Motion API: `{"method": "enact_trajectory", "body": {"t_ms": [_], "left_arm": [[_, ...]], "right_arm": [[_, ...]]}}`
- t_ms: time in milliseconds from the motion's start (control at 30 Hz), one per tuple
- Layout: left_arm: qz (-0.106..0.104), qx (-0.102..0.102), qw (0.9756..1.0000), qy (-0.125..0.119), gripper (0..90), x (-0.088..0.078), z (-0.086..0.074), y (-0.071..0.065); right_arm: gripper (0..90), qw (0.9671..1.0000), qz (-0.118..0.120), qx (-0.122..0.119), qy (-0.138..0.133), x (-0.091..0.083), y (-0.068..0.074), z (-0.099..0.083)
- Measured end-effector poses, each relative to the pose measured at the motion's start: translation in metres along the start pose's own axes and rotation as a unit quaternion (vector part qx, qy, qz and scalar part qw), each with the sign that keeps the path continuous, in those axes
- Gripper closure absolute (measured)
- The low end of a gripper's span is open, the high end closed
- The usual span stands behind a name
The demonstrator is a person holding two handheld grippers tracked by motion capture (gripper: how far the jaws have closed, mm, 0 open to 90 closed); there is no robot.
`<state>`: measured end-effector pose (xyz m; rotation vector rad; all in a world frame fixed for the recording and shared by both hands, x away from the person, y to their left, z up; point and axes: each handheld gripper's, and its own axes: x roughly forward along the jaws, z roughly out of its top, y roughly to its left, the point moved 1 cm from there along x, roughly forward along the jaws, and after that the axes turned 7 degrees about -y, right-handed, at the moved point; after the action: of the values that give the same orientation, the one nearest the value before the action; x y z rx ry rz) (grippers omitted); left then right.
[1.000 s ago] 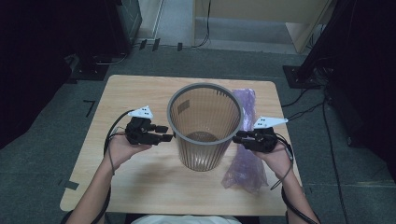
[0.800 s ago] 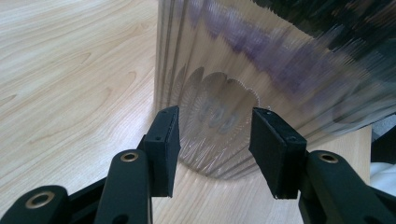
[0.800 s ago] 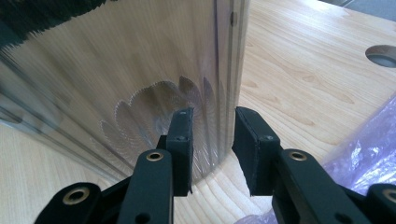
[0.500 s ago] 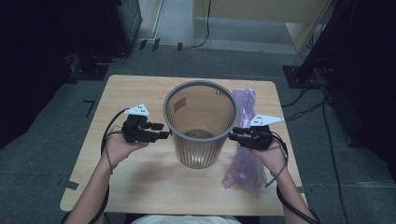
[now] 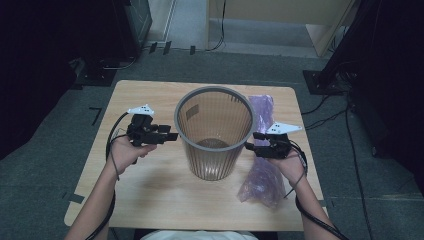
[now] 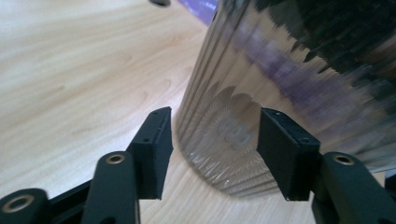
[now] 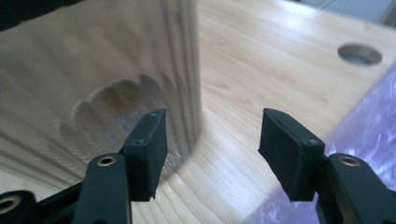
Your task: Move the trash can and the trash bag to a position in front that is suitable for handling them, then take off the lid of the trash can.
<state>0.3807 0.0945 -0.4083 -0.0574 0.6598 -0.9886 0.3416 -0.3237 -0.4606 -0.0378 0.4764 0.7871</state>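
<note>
Bin (image 5: 214,131) upright at table centre, ready for purple bag (image 5: 261,175) beside it; left gripper (image 5: 170,136), right gripper (image 5: 250,146) jaws just widening, nothing held.

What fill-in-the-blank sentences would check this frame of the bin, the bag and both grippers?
1. The clear ribbed bin stands ____ on the table.
2. The purple plastic bag lies on the bin's ____ side.
3. Both the left gripper and the right gripper are ____.

Missing words: upright; right; open

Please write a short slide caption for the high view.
Open left gripper and right gripper flank upright clear bin.
</note>
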Motion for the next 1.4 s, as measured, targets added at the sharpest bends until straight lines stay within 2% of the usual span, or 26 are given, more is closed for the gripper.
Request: {"method": "enact_trajectory", "body": {"t_ms": [100, 167, 333, 433, 533, 667, 1067, 1400], "left_arm": [[0.003, 0.016, 0.9999, -0.003, 41.3, 0.002, 0.000, 0.003], [0.008, 0.019, 0.9998, -0.003, 38.7, 0.004, 0.002, 0.005], [0.013, 0.019, 0.9997, 0.004, 37.3, 0.007, 0.005, 0.010], [0.008, 0.012, 0.9999, 0.003, 37.1, 0.006, 0.007, 0.011], [0.009, 0.020, 0.9998, 0.002, 37.2, 0.004, 0.009, 0.009], [0.005, 0.013, 0.9999, 0.003, 37.4, 0.003, 0.012, 0.011], [0.010, 0.016, 0.9998, 0.011, 38.1, 0.003, 0.022, 0.016], [0.011, 0.020, 0.9996, 0.015, 38.4, 0.004, 0.033, 0.015]], "right_arm": [[38.1, 0.9999, -0.008, -0.003, 0.012, 0.003, -0.007, -0.007], [36.3, 0.9998, -0.014, -0.006, 0.014, 0.004, -0.011, -0.009], [33.7, 0.9997, -0.023, 0.009, 0.010, 0.005, -0.022, -0.013], [32.1, 0.9994, -0.031, 0.011, 0.013, 0.005, -0.027, -0.014], [31.4, 0.9993, -0.035, 0.004, 0.014, 0.005, -0.030, -0.015], [31.1, 0.9987, -0.046, 0.014, 0.017, 0.003, -0.042, -0.021], [29.9, 0.9977, -0.057, 0.019, 0.032, 0.006, -0.048, -0.027], [29.6, 0.9976, -0.063, 0.011, 0.027, 0.005, -0.052, -0.029]]}}
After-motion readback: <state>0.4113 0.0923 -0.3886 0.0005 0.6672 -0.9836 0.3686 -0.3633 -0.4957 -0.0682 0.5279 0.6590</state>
